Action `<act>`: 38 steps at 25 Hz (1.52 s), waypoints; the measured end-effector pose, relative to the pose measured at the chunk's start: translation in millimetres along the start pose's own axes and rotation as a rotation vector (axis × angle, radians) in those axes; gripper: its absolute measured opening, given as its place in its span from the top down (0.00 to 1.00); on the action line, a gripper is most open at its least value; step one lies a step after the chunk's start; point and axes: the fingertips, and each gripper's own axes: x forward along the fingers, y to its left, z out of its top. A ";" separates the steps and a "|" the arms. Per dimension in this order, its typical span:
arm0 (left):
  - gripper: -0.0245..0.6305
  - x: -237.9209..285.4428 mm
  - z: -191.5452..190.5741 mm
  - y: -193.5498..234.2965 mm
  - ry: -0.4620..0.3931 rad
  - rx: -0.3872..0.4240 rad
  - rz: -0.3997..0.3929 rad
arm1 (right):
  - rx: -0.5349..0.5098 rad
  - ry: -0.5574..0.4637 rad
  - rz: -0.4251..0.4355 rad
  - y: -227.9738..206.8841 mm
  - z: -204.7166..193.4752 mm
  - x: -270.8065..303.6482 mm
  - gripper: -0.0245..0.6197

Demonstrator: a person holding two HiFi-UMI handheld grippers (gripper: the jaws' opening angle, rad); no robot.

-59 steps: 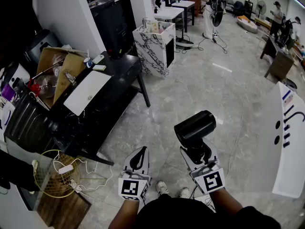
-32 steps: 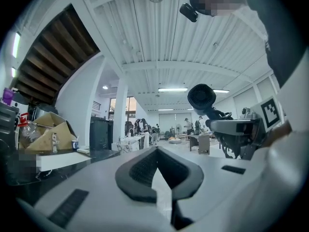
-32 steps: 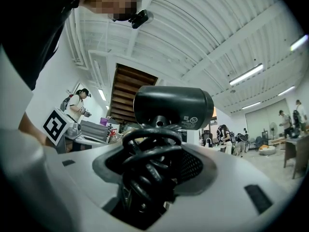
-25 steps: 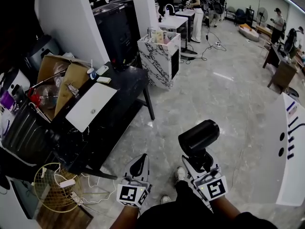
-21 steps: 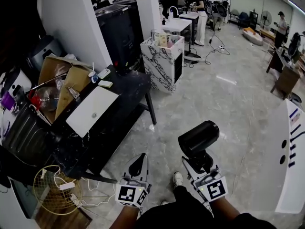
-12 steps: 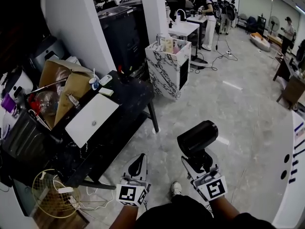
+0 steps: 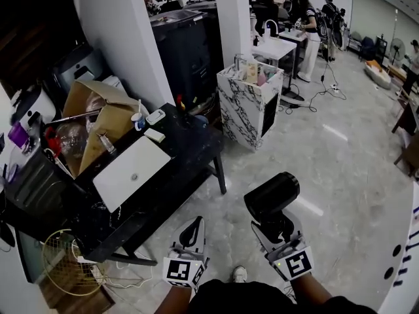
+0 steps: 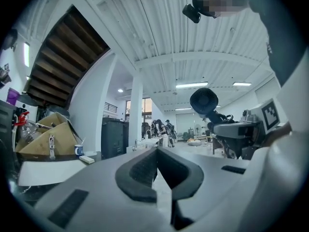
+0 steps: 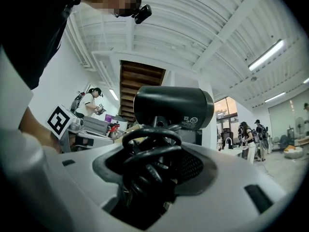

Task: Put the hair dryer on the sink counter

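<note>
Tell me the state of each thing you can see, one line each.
hair dryer: upright, gripped at the handle, cord bundled in loops.
right gripper: shut on the hair dryer.
left gripper: shut, empty.
cardboard box: open, flaps up.

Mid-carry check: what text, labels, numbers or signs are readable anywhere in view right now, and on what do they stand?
No word or number reads clearly in any view.
Label on the hair dryer: fine print and round symbols, too small to read.
Cubes on the left gripper and right gripper: black-and-white square patterns, no letters.
White panel at the head view's right edge: black dots only, cut off by the frame, nothing readable.
</note>
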 end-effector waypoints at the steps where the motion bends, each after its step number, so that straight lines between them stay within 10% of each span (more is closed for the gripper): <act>1: 0.97 1.6 0.0 3.1 -0.001 -0.002 0.011 | 0.007 0.003 0.013 -2.3 -2.7 6.6 0.55; 22: 0.97 60.3 -35.5 216.8 0.003 -0.105 0.395 | 0.082 -0.041 0.278 -0.9 -46.8 263.6 0.55; 38: 0.97 113.2 -16.2 332.3 0.044 -0.065 0.504 | 0.066 0.006 0.431 15.3 -75.6 408.6 0.55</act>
